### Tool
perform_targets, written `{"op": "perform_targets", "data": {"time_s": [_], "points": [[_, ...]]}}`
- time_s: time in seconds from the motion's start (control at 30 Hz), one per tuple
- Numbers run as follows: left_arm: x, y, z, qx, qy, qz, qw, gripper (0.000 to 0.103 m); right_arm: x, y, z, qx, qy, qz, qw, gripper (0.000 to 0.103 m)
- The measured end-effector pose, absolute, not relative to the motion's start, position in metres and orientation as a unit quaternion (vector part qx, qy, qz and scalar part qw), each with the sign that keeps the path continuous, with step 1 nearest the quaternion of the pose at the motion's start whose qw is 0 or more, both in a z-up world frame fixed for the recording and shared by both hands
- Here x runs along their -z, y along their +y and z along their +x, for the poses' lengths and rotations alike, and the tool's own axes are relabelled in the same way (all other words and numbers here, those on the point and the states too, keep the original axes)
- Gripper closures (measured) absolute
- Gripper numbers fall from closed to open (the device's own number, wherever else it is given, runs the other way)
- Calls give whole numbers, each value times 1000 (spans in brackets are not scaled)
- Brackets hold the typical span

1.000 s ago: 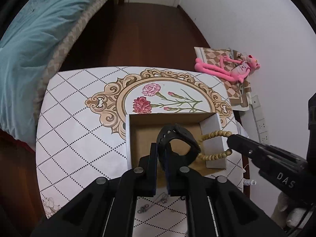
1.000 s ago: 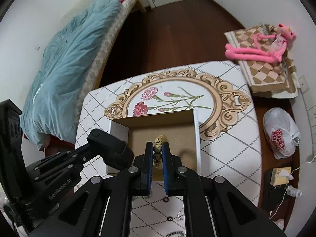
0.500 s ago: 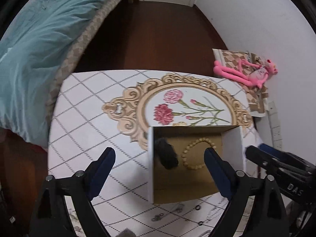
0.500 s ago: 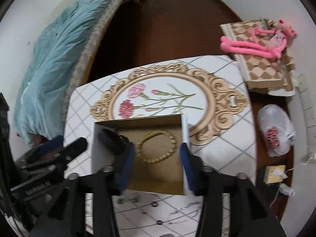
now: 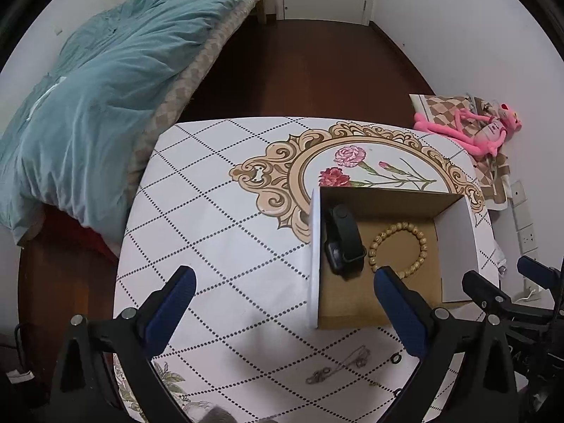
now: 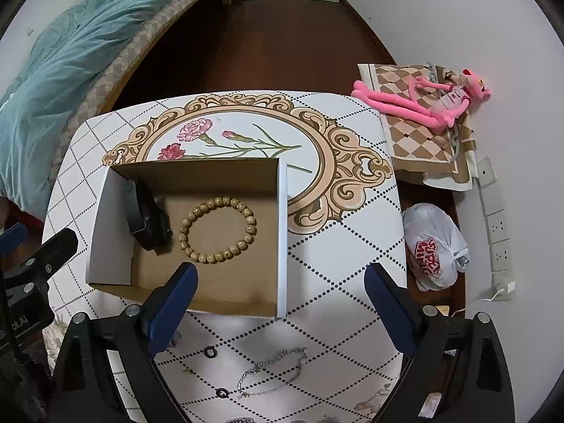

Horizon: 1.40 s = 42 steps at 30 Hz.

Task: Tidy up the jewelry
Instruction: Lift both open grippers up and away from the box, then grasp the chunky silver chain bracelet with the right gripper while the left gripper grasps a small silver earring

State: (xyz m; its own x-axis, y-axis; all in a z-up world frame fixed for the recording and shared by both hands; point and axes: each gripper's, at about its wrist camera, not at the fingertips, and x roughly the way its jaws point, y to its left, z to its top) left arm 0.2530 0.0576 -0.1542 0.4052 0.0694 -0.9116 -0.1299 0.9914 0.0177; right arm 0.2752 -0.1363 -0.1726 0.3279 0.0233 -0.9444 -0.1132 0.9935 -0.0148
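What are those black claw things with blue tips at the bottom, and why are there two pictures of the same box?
Those are two grabbing tools a person holds, one in each hand. Each tool carries its own camera, so you see the table from two spots. The left gripper and the right gripper both have their jaws wide open and hold nothing. The cardboard box contains a wooden bead bracelet and a black smartwatch. On the patterned tablecloth in front of the box lie a silver chain bracelet and small black rings, waiting to be sorted.
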Motion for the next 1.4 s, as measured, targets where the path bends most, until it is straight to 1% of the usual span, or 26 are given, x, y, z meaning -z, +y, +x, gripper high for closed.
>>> {"op": "perform_targets", "data": {"time_s": [0.3, 0.8, 0.97, 1.03, 1.1, 1.3, 1.4], "points": [[124, 59, 225, -68, 512, -32, 856, 0, 147, -131, 250, -46, 554, -35, 831, 6], [59, 56, 154, -79, 453, -16, 888, 0, 71, -140, 178, -41, 486, -21, 873, 6], [54, 61, 133, -83, 445, -22, 891, 0, 59, -144, 151, -50, 480, -4, 876, 6], [60, 62, 124, -86, 450, -19, 889, 0, 65, -147, 141, -50, 486, 1, 872, 6], [77, 63, 114, -91, 464, -19, 881, 0, 82, -152, 130, -46, 503, 4, 863, 6], [143, 62, 92, -108, 523, -12, 845, 0, 179, -172, 98, -35, 587, 33, 808, 6], [176, 56, 81, -112, 553, -6, 826, 0, 222, -175, 85, -23, 616, 36, 787, 7]]}}
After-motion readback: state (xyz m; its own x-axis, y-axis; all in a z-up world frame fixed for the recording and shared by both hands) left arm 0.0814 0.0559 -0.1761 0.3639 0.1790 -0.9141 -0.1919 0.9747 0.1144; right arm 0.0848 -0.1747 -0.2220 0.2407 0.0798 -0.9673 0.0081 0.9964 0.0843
